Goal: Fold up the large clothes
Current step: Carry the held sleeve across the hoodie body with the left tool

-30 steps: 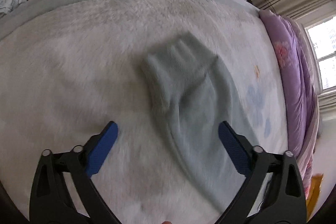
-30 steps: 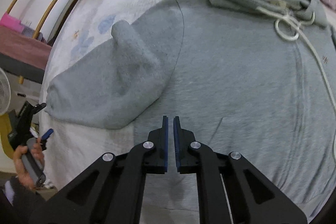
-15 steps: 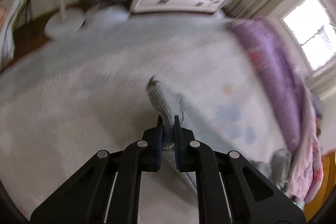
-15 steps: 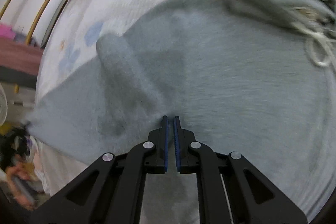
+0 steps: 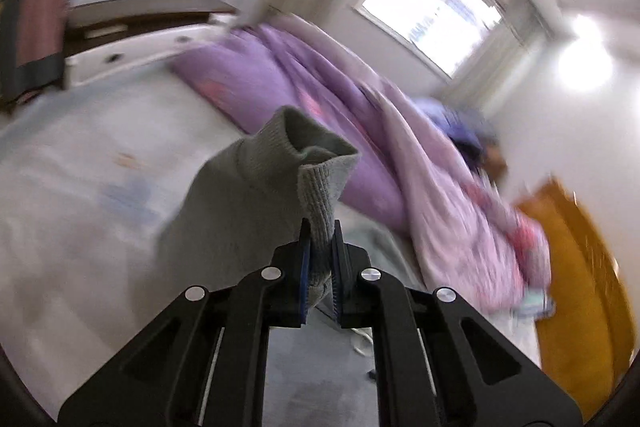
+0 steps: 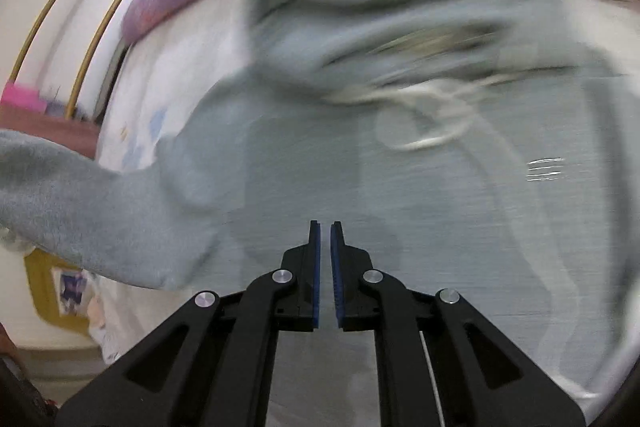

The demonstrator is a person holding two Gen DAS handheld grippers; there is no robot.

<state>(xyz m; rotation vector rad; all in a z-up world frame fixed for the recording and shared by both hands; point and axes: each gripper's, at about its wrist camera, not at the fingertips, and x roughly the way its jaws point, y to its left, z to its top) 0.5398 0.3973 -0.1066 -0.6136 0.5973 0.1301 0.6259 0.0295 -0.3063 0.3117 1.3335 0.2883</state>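
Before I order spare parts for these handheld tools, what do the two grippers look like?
Both look alike. The left gripper and right gripper each have a matte black frame of linked bars with triangular cut-outs, joined by round silver pivot screws. Each finger ends in a flat blue pad with a finely ribbed face. No markings show. A thin pale line runs along one right-gripper bar; it may be a cable.

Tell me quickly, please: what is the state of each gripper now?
Left gripper: closed on the ribbed cuff of the grey hoodie's sleeve.
Right gripper: closed, holding nothing, above the hoodie.
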